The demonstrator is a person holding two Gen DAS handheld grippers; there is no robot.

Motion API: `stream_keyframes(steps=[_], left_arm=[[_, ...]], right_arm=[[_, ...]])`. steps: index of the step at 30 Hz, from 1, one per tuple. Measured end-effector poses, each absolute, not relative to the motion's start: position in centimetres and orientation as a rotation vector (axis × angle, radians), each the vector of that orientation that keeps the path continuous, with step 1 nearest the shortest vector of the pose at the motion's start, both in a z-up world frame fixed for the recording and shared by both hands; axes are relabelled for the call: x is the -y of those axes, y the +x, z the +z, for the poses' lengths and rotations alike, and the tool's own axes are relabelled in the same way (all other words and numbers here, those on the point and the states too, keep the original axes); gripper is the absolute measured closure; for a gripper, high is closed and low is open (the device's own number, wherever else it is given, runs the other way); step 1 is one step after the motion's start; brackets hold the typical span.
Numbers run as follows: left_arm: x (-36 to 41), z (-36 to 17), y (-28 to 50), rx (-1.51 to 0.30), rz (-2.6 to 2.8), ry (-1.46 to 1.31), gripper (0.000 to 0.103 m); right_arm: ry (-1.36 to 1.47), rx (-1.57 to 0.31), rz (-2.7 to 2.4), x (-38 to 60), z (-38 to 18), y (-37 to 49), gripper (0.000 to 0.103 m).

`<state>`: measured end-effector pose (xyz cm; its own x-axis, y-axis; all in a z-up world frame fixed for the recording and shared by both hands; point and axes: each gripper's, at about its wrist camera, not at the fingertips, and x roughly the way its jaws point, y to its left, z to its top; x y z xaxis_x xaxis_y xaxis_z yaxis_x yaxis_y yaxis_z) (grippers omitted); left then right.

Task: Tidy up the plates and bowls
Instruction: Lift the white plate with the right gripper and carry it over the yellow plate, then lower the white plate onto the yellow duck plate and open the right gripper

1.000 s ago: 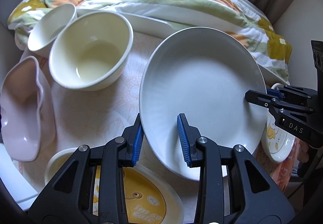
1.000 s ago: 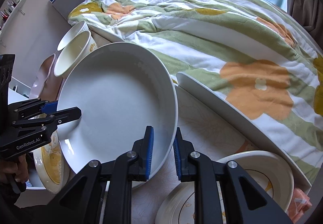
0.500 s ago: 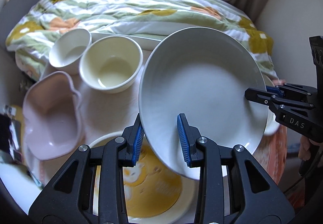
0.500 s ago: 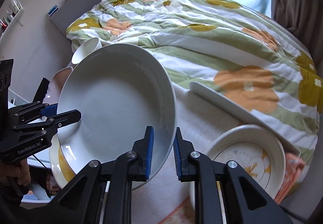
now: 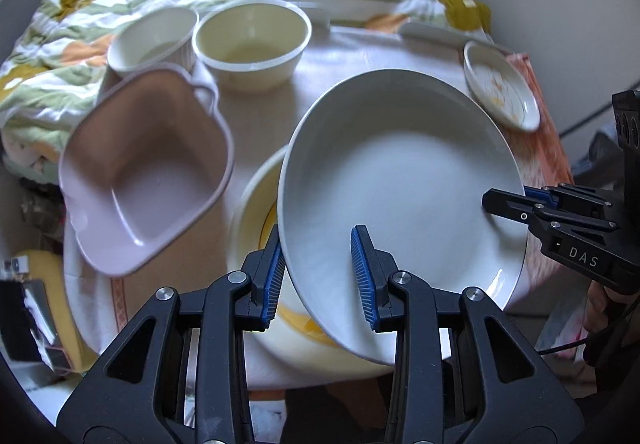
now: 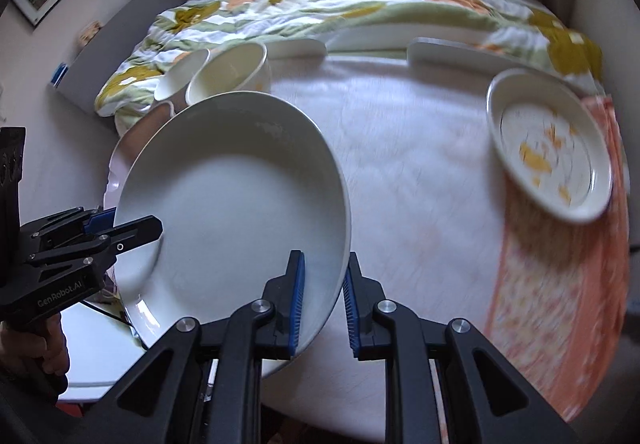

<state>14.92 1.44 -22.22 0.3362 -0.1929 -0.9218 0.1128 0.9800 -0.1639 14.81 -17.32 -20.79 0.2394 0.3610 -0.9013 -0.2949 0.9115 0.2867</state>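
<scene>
Both grippers hold a large white deep plate point(image 5: 400, 180), lifted and tilted above the table; it also shows in the right wrist view point(image 6: 232, 204). My left gripper point(image 5: 318, 276) is shut on its near left rim. My right gripper point(image 6: 322, 300) is shut on its opposite rim and shows in the left wrist view point(image 5: 516, 204). Under the plate lies a yellow-patterned plate point(image 5: 256, 212), mostly hidden. A pink heart-shaped bowl point(image 5: 144, 172), a cream bowl point(image 5: 252, 40) and a white ribbed bowl point(image 5: 152, 40) stand at the left and back.
A small plate with yellow print point(image 6: 548, 148) sits at the table's right on an orange cloth point(image 6: 560, 304). A flowered quilt point(image 6: 360, 4) on a bed lies behind the table point(image 6: 400, 164). Flat white dishes point(image 6: 452, 52) rest at the far edge.
Both grippers have lifted the white plate higher and pulled it back toward me. The table's dishes now appear farther away, and the yellow-patterned plate lies beneath it.
</scene>
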Motion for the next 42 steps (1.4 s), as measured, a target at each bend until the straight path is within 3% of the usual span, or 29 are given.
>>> stream_keyframes(steps=[28,42], left_arm=[[-1.5,-27.9,13.9,-1.253,-0.257,-0.022,0.073],[0.2,-27.9,13.1,-1.193,-0.155,0.203,0.073]], right_arm=[[-0.037,-1.161,0.293,15.1,-23.4,11.1,0.086],[-0.111,-1.133,0.278,13.8,-23.3,10.6,0.086]])
